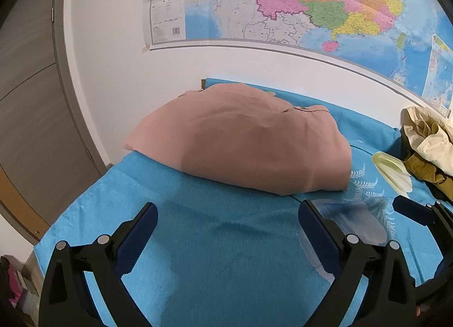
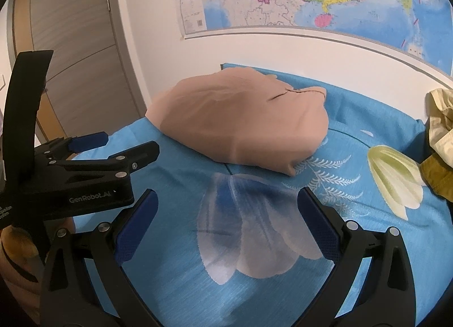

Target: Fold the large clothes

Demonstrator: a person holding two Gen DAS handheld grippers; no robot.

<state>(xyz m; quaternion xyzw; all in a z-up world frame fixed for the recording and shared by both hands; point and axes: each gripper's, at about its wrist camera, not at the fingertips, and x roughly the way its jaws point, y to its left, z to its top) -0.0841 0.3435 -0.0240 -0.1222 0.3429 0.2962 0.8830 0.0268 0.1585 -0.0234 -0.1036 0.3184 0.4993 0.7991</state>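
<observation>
Left wrist view: pink garment (image 1: 240, 140) sits folded, overhanging the bed's (image 1: 198, 242) far-left edge. Both grippers, left gripper (image 1: 226, 219) and right gripper (image 2: 226, 205), are spread wide and empty, so a careless nudge could slide it off.

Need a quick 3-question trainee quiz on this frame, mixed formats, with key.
1. True or false: the left gripper is shut on the pink garment.
2. Multiple choice: the pink garment on the blue sheet is A) spread flat, B) folded into a bundle, C) hanging off the bed.
3. Fill in: the unfolded clothes pile lies to the ____ of the pink garment.

Key: 1 false, both the left gripper and the right gripper have fingers open and hold nothing. 2 B. 3 right.
</observation>
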